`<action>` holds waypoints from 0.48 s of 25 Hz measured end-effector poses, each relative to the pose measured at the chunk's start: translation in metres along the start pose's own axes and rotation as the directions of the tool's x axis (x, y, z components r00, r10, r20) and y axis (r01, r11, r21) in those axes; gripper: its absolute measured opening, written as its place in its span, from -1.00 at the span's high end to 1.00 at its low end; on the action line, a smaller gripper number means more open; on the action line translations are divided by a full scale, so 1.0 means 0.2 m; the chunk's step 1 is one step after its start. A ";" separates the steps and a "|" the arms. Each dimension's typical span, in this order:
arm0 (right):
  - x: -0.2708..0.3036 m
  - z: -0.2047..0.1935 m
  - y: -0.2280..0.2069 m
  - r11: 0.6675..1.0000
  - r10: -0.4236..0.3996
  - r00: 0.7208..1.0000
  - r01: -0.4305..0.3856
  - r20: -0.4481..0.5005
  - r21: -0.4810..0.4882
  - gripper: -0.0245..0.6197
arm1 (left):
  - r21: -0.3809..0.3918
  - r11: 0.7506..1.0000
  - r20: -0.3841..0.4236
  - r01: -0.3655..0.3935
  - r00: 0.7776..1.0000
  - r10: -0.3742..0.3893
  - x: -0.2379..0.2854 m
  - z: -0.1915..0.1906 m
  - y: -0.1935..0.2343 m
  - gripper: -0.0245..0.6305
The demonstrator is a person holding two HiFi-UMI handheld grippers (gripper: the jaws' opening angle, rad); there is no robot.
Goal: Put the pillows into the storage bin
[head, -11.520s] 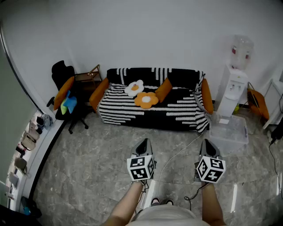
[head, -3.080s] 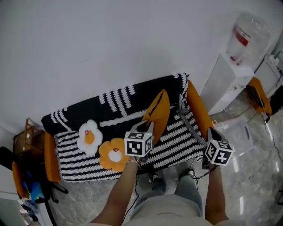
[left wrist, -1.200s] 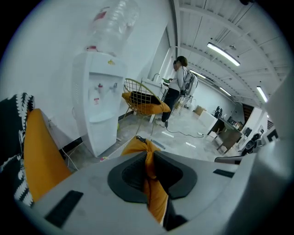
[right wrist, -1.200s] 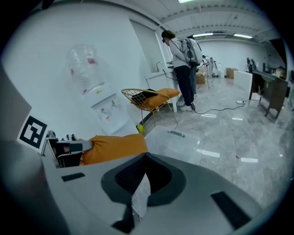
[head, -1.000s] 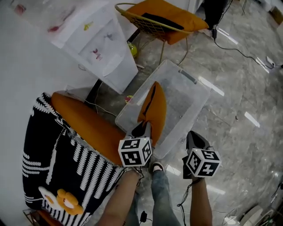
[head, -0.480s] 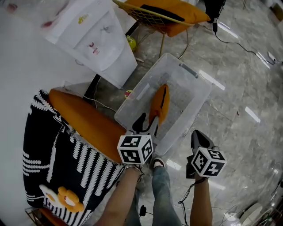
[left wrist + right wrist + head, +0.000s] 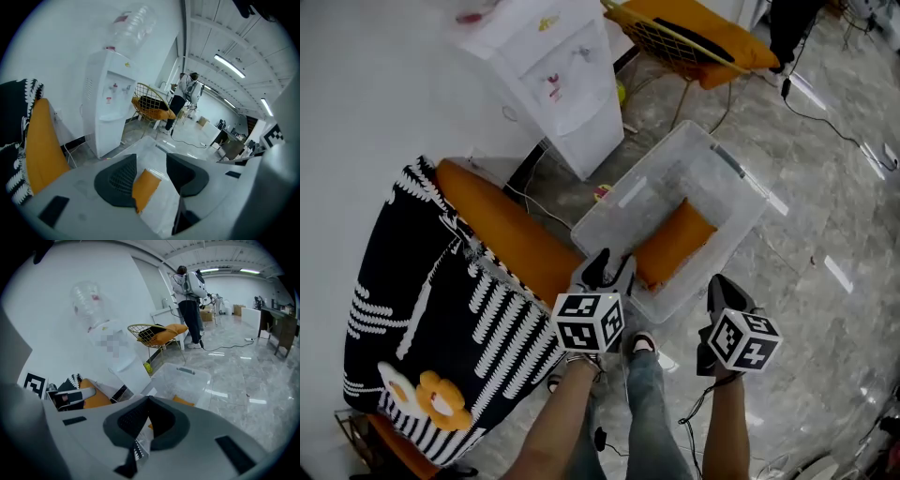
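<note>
One black-and-white striped sofa point(image 7: 441, 309) fills the 8 o'clock side of my head view, with an orange bolster point(image 7: 502, 234) along its arm. Next in size, the white water dispenser point(image 7: 558, 75) stands at 11 o'clock. A wire chair point(image 7: 675, 37) with an orange cushion sits at 1 o'clock.

The clear storage bin point(image 7: 623, 192) rests on the grey floor point(image 7: 825, 234) just past centre, its long axis running from 8 o'clock to 2 o'clock. Inside it the orange pillow point(image 7: 677, 242) lies down along the long wall nearer to me. Its long axis follows the bin's, one end aimed at 2 o'clock and the other at 8 o'clock by the bin's near corner.

On the sofa seat at 7 o'clock an orange flower pillow point(image 7: 441, 401) and a white flower pillow point(image 7: 392, 382) lie side by side.

My left gripper point(image 7: 604, 265) hovers at the bin's near corner, pointing to 12 o'clock. The orange pillow lies at 2 o'clock from its tips, just beside them but apart. Its jaws have just been opening and stand wide, with nothing pressed between them. Through the gap, the left gripper view shows the pillow down in the bin.

My right gripper point(image 7: 719, 289) hangs over the floor at 5 o'clock from the bin, jaws closed tip to tip on nothing. The pillow is at 11 o'clock from it, apart.
</note>
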State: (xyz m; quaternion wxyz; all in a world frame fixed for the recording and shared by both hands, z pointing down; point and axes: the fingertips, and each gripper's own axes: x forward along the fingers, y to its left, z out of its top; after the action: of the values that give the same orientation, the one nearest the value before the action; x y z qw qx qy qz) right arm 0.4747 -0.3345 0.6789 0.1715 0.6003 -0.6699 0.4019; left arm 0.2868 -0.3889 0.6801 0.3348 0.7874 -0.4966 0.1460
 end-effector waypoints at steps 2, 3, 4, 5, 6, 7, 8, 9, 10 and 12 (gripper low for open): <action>-0.03 0.00 0.07 1.000 0.014 1.000 -0.014 0.005 -0.015 0.92 | -0.010 1.000 0.020 -0.022 1.000 0.023 -0.10 0.01 0.05 0.36; -0.04 0.01 0.11 0.999 0.023 1.000 -0.023 0.008 -0.025 0.92 | -0.017 0.999 0.033 -0.036 0.999 0.036 -0.15 0.02 0.07 0.36; -0.05 0.02 0.15 0.999 0.034 0.999 -0.033 0.010 -0.035 0.92 | -0.025 0.998 0.045 -0.049 0.998 0.051 -0.20 0.04 0.10 0.36; -0.07 0.03 0.20 0.998 0.043 0.999 -0.043 0.011 -0.045 0.92 | -0.033 0.998 0.057 -0.062 0.996 0.064 -0.26 0.05 0.12 0.36; -0.08 0.03 0.24 0.997 0.053 0.999 -0.052 0.011 -0.054 0.92 | -0.041 0.996 0.068 -0.074 0.995 0.076 -0.32 0.06 0.15 0.36; -0.11 0.04 0.30 0.996 0.062 0.998 -0.061 0.009 -0.064 0.92 | -0.049 0.995 0.077 -0.085 0.993 0.089 -0.39 0.07 0.18 0.36; -0.13 0.03 0.36 0.995 0.073 0.997 -0.072 0.007 -0.075 0.92 | -0.055 0.994 0.087 -0.097 0.991 0.102 -0.46 0.09 0.21 0.36; -0.15 0.03 0.42 0.992 0.085 0.996 -0.085 0.002 -0.088 0.92 | -0.061 0.992 0.095 -0.111 0.989 0.116 -0.54 0.10 0.24 0.36; -0.18 0.02 0.49 0.990 0.099 0.995 -0.099 -0.005 -0.105 0.92 | -0.067 0.990 0.102 -0.127 0.986 0.133 -0.62 0.10 0.27 0.37; -0.22 0.01 0.65 0.980 0.131 0.991 -0.133 -0.022 -0.145 0.92 | -0.078 0.984 0.115 -0.162 0.979 0.170 -0.80 0.12 0.34 0.36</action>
State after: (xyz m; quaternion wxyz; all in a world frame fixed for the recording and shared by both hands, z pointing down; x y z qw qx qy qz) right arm 0.3620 -0.3115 0.6028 0.1921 0.5379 -0.7349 0.3657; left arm 0.1504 -0.3153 0.5981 0.3174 0.7386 -0.5848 0.1082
